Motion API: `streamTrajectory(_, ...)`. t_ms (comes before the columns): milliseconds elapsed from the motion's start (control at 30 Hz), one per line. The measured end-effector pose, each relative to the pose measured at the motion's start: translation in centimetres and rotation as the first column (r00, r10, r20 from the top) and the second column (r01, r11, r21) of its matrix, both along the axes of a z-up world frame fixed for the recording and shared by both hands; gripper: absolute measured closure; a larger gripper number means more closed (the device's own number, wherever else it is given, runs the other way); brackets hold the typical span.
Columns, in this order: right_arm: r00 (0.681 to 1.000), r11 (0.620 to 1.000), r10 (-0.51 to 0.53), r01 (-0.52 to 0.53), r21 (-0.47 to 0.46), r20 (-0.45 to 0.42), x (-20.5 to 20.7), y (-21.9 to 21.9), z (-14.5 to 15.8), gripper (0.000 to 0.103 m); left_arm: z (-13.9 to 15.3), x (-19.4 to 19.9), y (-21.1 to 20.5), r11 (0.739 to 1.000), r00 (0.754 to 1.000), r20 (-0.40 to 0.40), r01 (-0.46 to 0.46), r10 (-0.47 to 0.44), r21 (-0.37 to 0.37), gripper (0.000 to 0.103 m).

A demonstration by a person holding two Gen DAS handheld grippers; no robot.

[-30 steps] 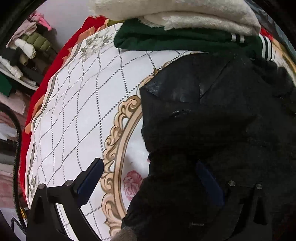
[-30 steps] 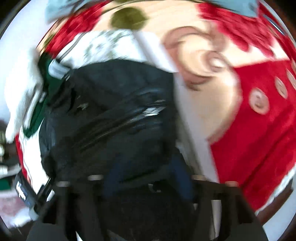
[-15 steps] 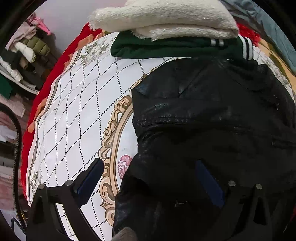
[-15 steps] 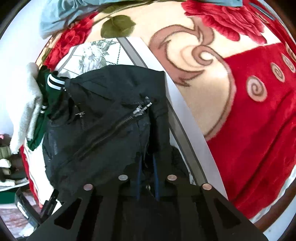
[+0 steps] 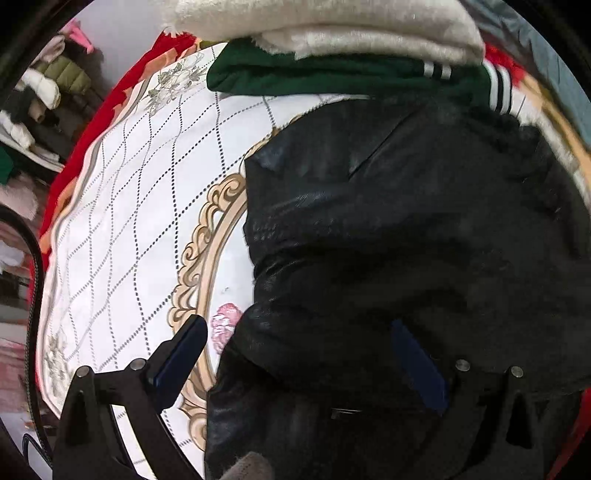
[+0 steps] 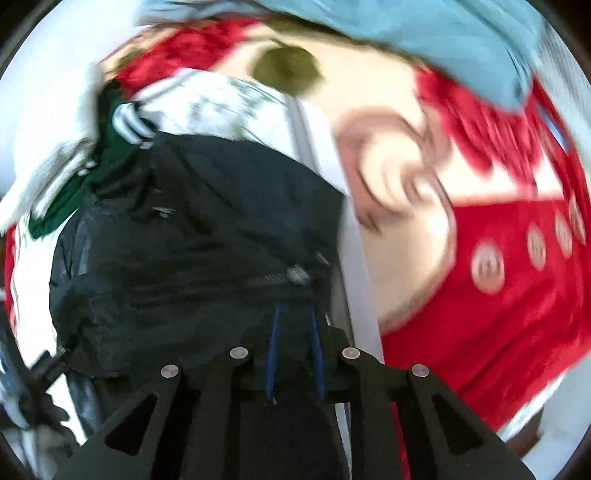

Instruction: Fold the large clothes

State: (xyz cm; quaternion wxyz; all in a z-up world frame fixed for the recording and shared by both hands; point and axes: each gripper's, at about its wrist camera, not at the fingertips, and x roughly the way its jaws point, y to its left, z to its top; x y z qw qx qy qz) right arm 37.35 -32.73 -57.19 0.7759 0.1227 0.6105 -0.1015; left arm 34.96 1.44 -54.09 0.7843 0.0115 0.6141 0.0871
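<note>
Left wrist view: the black jacket [image 5: 406,240] lies bundled on the white patterned cloth [image 5: 140,206], its far edge near a stack of a green garment [image 5: 332,74] under a cream sweater [image 5: 325,26]. The left gripper [image 5: 299,354] hangs spread wide, one finger over the cloth, the other over the jacket, pinching nothing. The jacket looks partly folded, doubled onto itself but lumpy; flattening and at least one more fold seem to be left. Compared with half a second ago, the jacket's left edge sits a little further from the gripper and the stack looms closer.

Right wrist view: the picture is blurred by motion. The right gripper [image 6: 293,354] has its fingers pressed close together on a fold of the jacket [image 6: 192,236] beside the zipper [image 6: 291,275]. A red blanket [image 6: 498,314] lies to the right. Half a second ago this view was sharp, with the same pinch.
</note>
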Motion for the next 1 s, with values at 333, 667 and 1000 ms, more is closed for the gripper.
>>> streamTrajectory(333,0.989,0.996,0.081,-0.077,0.041,-0.120,4.1,4.6,-6.0,0.085,-0.3,1.7,-2.2,0.981,0.998,-0.048,0.030,-0.040,-0.190,0.000)
streamTrajectory(667,0.981,0.996,0.084,-0.084,0.006,-0.174,5.3,5.7,-8.5,0.085,-3.4,2.0,-3.9,0.991,0.995,-0.060,0.068,-0.076,-0.117,0.000)
streamTrajectory(1000,0.971,0.990,0.142,-0.143,0.008,-0.191,6.5,6.3,-10.6,0.086,-4.1,1.2,-5.2,0.997,0.999,-0.027,0.035,-0.037,-0.067,0.000)
